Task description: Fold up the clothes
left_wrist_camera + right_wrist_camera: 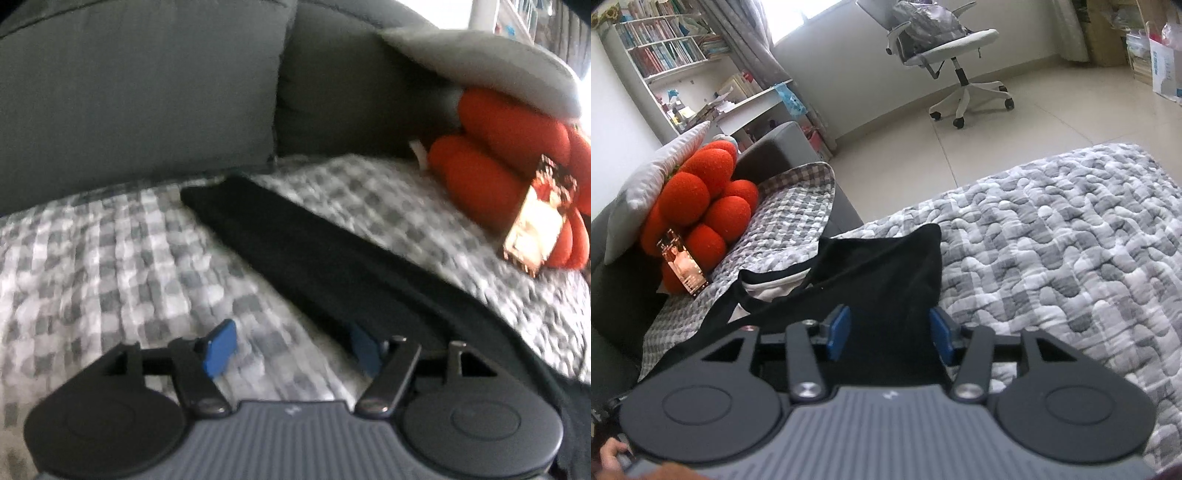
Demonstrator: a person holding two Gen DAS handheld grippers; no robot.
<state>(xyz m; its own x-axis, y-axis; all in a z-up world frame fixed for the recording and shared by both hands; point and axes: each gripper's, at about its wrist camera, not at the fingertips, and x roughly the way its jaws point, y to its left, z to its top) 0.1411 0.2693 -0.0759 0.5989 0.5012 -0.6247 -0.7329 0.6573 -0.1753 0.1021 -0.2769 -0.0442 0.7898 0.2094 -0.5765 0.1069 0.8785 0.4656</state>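
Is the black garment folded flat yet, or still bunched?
Partly folded. In the left wrist view the black garment lies as a long narrow strip; in the right wrist view its near end is rumpled, with white lining showing on the quilt.

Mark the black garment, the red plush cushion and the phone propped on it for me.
Black garment [886, 273]: right wrist view, on its flat middle.
Red plush cushion [713, 166]: right wrist view, on an upper lobe.
Phone [683, 264]: right wrist view, on its lit screen.
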